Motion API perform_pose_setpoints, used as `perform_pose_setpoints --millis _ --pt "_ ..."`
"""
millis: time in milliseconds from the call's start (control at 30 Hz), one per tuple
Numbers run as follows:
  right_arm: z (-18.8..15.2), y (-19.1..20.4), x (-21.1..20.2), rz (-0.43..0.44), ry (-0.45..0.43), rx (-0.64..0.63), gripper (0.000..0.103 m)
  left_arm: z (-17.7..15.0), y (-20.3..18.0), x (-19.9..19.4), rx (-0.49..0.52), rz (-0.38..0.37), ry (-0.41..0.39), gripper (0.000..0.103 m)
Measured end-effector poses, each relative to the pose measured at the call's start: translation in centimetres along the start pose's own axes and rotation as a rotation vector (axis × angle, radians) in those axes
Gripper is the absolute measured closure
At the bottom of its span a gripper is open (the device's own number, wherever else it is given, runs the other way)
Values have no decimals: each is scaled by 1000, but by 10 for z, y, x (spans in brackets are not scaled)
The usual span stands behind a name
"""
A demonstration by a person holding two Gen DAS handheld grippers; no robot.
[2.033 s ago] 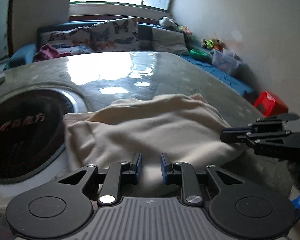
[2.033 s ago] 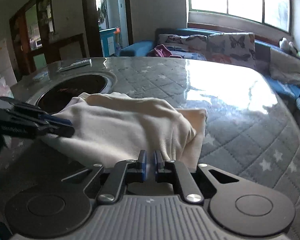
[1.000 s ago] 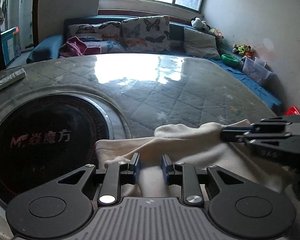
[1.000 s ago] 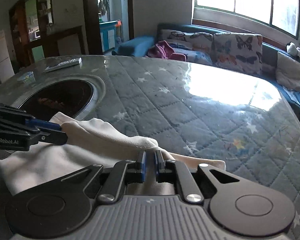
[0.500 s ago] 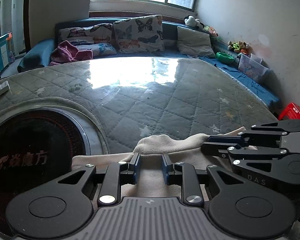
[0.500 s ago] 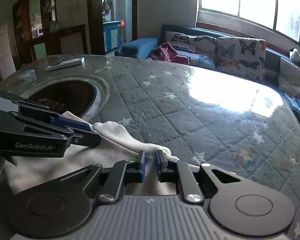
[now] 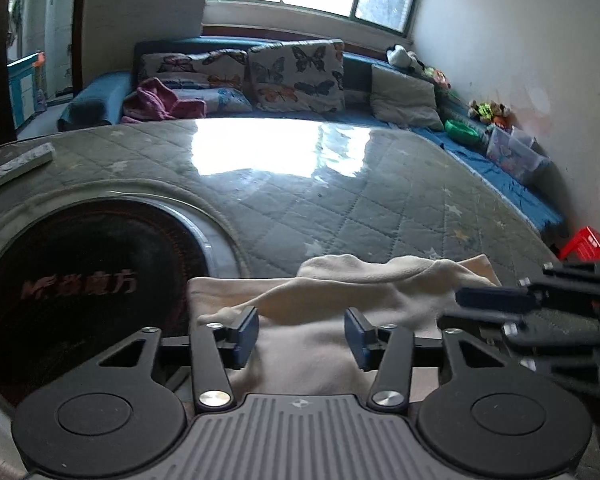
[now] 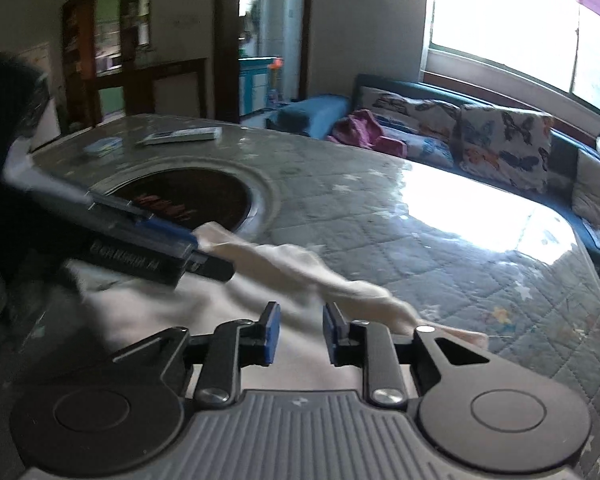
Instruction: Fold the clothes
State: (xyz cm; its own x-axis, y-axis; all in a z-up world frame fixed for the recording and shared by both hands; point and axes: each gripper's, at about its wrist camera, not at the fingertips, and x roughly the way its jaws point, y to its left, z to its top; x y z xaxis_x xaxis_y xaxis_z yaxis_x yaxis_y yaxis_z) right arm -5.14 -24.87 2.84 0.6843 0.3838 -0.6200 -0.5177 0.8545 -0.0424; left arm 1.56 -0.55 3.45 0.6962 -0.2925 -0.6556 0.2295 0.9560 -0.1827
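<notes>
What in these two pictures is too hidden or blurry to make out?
- Cream garment: its near part is hidden under the left claw body, left view; what kind of garment is unclear.
- Right claw: motion-blurred and cut by the right edge, left view.
- Left claw's lettering: smeared by blur, right view.
- Flat items on the far table: too small to identify, right view.

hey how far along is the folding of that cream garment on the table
One fold looks made: the cream garment lies doubled on the quilted table, a rolled edge across its far side. Nothing is in hand: the left gripper and right gripper both stand open over it. Any further folds and smoothing are left.
</notes>
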Motion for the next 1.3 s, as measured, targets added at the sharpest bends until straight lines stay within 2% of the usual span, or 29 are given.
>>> perform_pose_setpoints --millis 67,200,267,467,667,800,867,967,1133,1300 --pt "-2 13 -6 23 -2 -30 73 -2 8 -8 -23 11 -6 44" --pt "-6 43 -11 82 -1 -105 70 -6 31 -21 -109 40 -14 32" --pt "-6 59 -9 99 -4 -156 62 -8 42 -27 -145 58 -16 31" --pt "-5 105 -1 152 -11 -312 62 -13 66 -39 -242 71 -12 27" --pt "-11 137 15 151 3 -411 62 -22 83 -45 -329 51 9 26" --pt "-15 142 25 125 14 -412 65 -24 87 -46 -373 26 23 25" --pt "-17 142 24 112 6 -411 78 -26 87 -44 -395 6 31 25" --pt "-9 122 20 150 2 -295 86 -27 85 -42 -448 -31 46 25" --pt "2 97 4 207 -33 -145 87 -28 83 -32 -580 -110 90 22" --pt "5 84 -15 240 -67 -87 88 -29 79 -21 -671 -182 117 22"
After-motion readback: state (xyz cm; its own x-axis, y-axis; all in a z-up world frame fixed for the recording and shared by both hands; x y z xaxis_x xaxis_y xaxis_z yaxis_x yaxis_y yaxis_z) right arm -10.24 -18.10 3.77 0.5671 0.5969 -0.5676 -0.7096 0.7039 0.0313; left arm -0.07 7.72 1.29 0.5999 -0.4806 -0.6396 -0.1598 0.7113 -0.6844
